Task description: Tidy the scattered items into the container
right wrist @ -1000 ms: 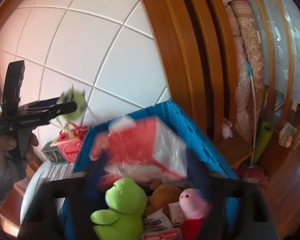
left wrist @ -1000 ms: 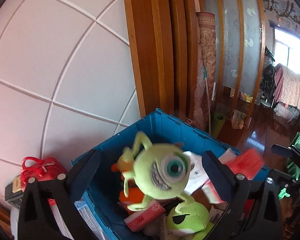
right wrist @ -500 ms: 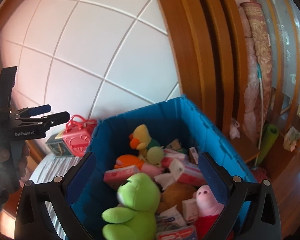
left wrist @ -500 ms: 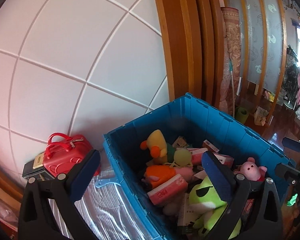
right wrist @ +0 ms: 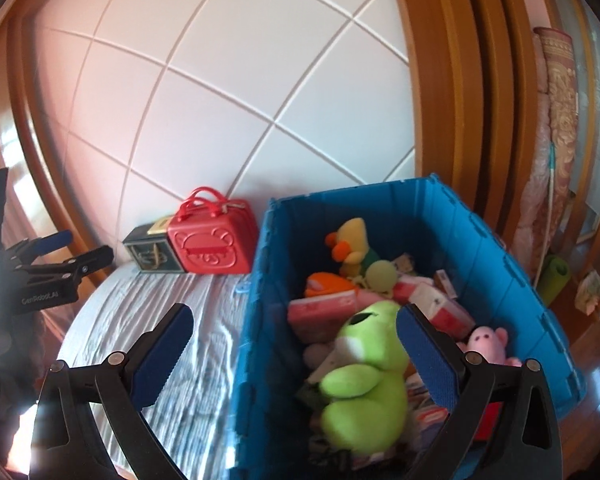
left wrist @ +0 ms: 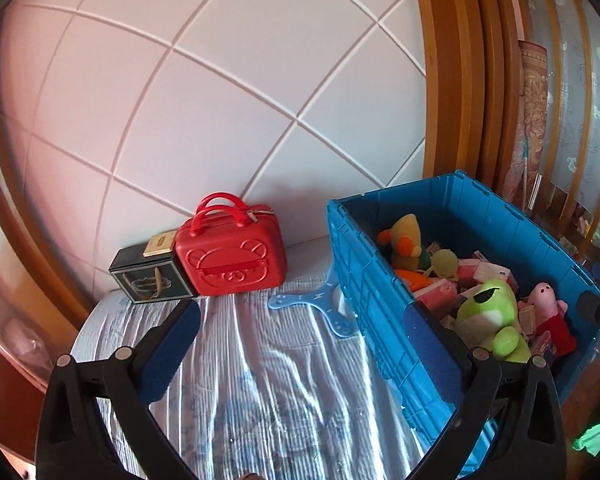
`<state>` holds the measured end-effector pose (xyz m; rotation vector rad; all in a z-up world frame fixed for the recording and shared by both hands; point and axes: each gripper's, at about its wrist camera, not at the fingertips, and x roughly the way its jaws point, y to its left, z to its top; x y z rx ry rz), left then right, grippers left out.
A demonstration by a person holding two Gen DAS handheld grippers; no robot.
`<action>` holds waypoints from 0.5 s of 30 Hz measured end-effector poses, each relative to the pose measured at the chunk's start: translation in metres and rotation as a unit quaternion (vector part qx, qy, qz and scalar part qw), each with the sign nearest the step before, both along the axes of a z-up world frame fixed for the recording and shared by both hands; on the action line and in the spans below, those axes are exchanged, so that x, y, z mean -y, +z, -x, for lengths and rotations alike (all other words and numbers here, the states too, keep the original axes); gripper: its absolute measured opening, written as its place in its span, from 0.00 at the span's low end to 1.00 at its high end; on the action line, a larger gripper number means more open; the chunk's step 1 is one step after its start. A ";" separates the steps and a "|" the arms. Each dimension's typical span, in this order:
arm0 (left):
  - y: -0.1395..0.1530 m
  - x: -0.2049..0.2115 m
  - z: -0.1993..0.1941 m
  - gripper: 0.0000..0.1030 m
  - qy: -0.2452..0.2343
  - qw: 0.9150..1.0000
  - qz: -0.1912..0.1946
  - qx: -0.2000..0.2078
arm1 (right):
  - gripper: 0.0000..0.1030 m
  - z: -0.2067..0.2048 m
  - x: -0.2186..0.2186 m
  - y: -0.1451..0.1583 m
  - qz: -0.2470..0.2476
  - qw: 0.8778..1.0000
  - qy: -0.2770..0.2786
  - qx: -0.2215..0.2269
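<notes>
The blue crate [left wrist: 360, 264] stands on the bed at the right and holds a green frog plush [left wrist: 488, 312], a pink pig plush [left wrist: 548, 308], a yellow duck plush [left wrist: 404, 240], a round green one-eyed plush [left wrist: 444, 258] and pink tissue packs [left wrist: 440, 292]. My left gripper [left wrist: 300, 332] is open and empty over the striped mat, left of the crate. My right gripper [right wrist: 294, 328] is open and empty above the near wall of the crate [right wrist: 260, 280], with the frog plush [right wrist: 364, 368] just beyond its right finger. A flat blue boomerang-shaped toy [left wrist: 320, 304] lies on the mat against the crate.
A red case [left wrist: 232, 256] and a dark box [left wrist: 148, 280] sit against the white padded headboard [left wrist: 220, 100]. In the right wrist view a hand holds the left gripper [right wrist: 84, 246] at the far left. Wooden door frames [right wrist: 452, 80] rise behind the crate.
The one-eyed plush left my left gripper and the red pack left my right gripper; both now lie in the crate. Both grippers have pulled back and swung left toward the mat.
</notes>
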<state>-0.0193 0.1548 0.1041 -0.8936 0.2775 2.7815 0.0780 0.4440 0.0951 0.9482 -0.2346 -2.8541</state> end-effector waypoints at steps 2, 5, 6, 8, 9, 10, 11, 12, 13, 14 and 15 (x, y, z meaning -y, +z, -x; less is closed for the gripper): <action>-0.001 0.022 -0.010 1.00 0.015 1.000 -0.002 -0.005 | 1.00 -0.005 0.020 0.001 -0.006 1.000 0.005 0.009; -0.001 0.050 -0.022 1.00 0.023 1.000 -0.005 -0.006 | 1.00 -0.019 0.045 0.005 -0.014 1.000 0.010 0.011; -0.002 0.058 -0.026 1.00 0.025 1.000 -0.006 -0.006 | 1.00 -0.025 0.052 0.006 -0.015 1.000 0.010 0.012; -0.004 0.073 -0.034 1.00 0.029 1.000 -0.009 -0.006 | 1.00 -0.036 0.063 0.007 -0.018 1.000 0.007 0.013; -0.005 0.079 -0.037 1.00 0.031 0.999 -0.011 -0.005 | 1.00 -0.040 0.067 0.006 -0.021 1.000 0.005 0.016; -0.006 0.084 -0.040 1.00 0.032 0.999 -0.013 -0.003 | 1.00 -0.045 0.070 0.006 -0.023 1.000 0.002 0.019; -0.008 0.089 -0.043 1.00 0.032 0.999 -0.014 -0.001 | 1.00 -0.049 0.074 0.006 -0.026 0.999 0.001 0.021; -0.010 0.093 -0.046 1.00 0.033 0.999 -0.012 0.000 | 1.00 -0.053 0.077 0.006 -0.028 0.999 0.000 0.023; -0.011 0.095 -0.048 1.00 0.035 0.999 -0.011 0.001 | 1.00 -0.057 0.080 0.005 -0.030 0.999 -0.001 0.024; -0.012 0.099 -0.050 1.00 0.036 0.999 -0.014 0.003 | 1.00 -0.060 0.082 0.005 -0.031 0.999 -0.002 0.025; -0.012 0.102 -0.053 1.00 0.036 0.999 -0.019 0.007 | 1.00 -0.063 0.084 0.005 -0.032 0.999 -0.001 0.027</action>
